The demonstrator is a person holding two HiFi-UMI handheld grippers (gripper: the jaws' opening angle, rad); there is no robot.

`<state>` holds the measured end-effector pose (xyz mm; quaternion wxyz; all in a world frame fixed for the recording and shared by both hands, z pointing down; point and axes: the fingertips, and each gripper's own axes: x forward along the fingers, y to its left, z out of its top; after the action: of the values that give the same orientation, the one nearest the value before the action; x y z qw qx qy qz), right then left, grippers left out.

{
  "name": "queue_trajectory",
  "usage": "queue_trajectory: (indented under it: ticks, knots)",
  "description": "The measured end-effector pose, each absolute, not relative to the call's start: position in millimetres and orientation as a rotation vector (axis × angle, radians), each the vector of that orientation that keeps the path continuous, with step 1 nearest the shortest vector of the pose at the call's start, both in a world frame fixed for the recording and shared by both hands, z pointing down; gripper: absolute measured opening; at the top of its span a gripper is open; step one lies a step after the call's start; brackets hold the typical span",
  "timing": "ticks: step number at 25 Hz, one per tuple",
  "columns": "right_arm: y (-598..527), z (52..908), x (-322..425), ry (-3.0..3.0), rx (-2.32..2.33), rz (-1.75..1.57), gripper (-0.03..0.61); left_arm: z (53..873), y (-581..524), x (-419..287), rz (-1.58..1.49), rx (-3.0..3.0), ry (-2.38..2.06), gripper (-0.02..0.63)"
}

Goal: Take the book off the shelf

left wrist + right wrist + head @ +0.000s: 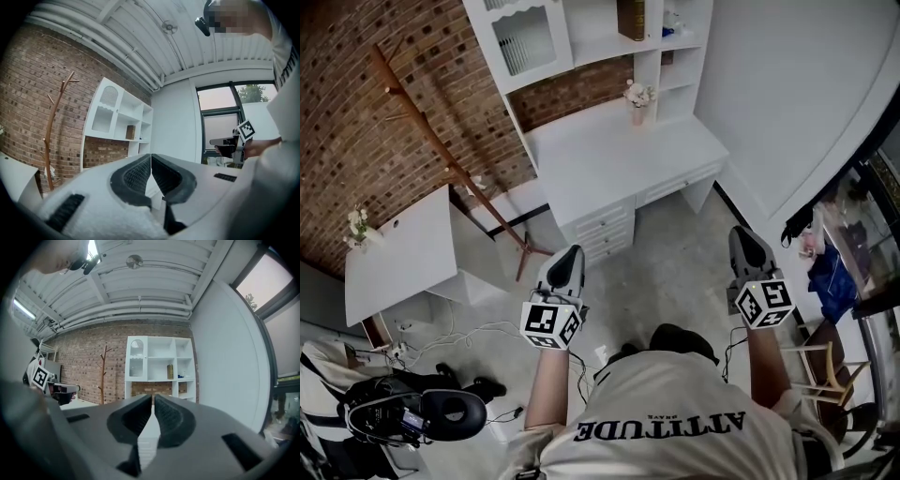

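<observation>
Book (pixel 630 19) upright on shelf (pixel 584 56), well apart from my left gripper (pixel 565 258) and right gripper (pixel 748 239), both closed empty pending approach

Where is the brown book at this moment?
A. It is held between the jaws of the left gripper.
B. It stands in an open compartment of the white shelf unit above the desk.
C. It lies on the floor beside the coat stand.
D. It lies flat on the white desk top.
B: the brown book stands upright in an open compartment of the white shelf unit, above the desk.
</observation>
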<state>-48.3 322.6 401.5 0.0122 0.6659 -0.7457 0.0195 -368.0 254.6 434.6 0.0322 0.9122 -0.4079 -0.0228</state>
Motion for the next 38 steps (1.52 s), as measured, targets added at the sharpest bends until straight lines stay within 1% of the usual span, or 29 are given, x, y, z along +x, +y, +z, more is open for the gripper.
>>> queue_trajectory:
  ticks: [11,21,38]
  knots:
    - [325.8,407.1,-46.2,-2.287,2.095,0.064,0.032,441.0,250.2,-367.1,-0.087,2.813,-1.226,0.026]
    - [297.9,414.3,-41.4,-2.285,2.057,0.063,0.032,449.4,227.7,-365.5,-0.066,2.788,-1.257,0.026]
    - [191.4,422.6,22.2,-2.37,2.027,0.094,0.032,452.1,146.3,-301.7,-0.011,2.784,-1.323,0.026]
